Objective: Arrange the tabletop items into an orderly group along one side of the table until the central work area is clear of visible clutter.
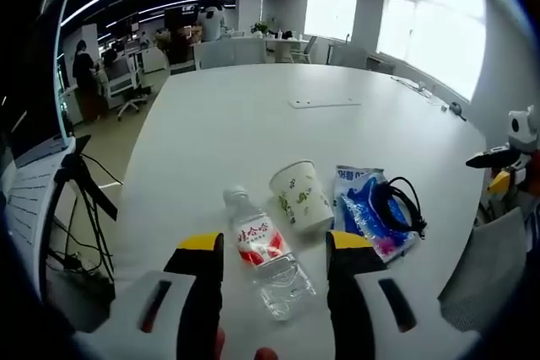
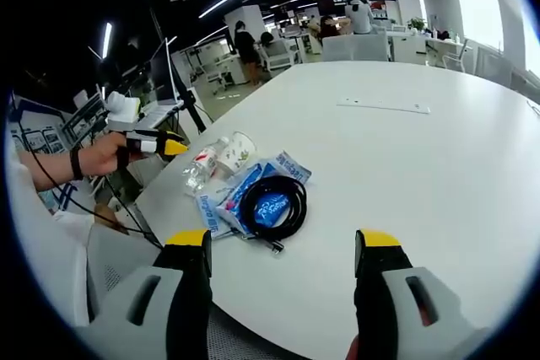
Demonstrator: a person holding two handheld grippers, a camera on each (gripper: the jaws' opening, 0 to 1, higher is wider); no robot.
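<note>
the left gripper [image 1: 274, 267] has its yellow-tipped jaws spread wide on either side of a small clear plastic water bottle with a red and white label [image 1: 264, 252], which lies on its side on the big white oval table [image 1: 253, 115] near the edge. nothing is pinched yet, there's a gap on both sides. just beside the bottle a white paper cup with green leaf print [image 1: 301, 196] has tipped over, and next to that sits a blue and white plastic packet [image 1: 359, 212] with a coiled black cable [image 1: 403, 205] resting on top of it.

the right gripper [image 2: 283, 263] hangs open above bare tabletop, holding nothing, near the same little pile.

handling guesses: the bottle looks smooth and round, so it'll probably roll or squirt out if squeezed near the cap; i'd take it across the labelled middle. the cup looks light and crushable (go gentle, pinch the rim wall). the packet looks floppy and slick, and the cable will likely slide off if you lift the packet, so grab the cable's loop first.
</note>
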